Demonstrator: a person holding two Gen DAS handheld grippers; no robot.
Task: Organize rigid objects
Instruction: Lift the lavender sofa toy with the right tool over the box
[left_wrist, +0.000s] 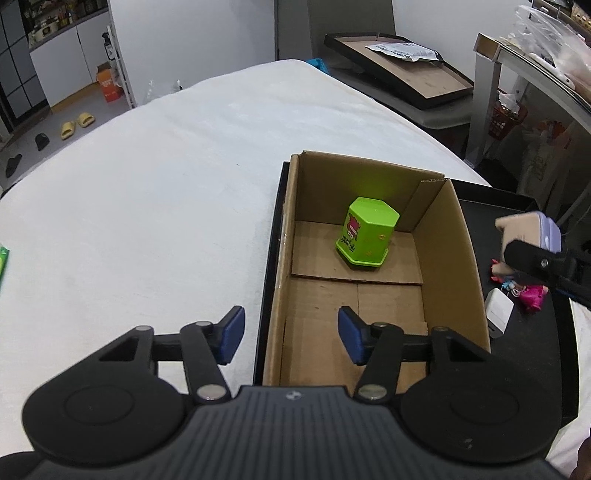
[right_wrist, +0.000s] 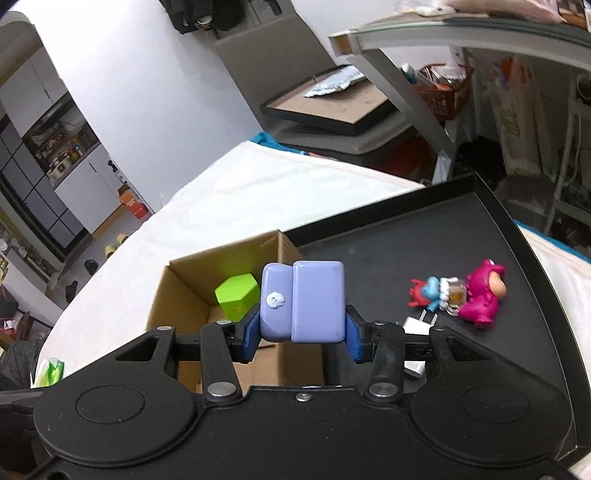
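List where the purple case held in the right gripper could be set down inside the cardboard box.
The brown cardboard box has bare floor in its near half, in front of the green hexagonal container. The far end beside that container is tighter. The purple case is clamped in the right gripper.

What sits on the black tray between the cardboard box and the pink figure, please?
In the left wrist view, a white charger plug lies on the black tray between the cardboard box and the pink figure.

The green container (left_wrist: 368, 232) bears printed characters too blurred to read.
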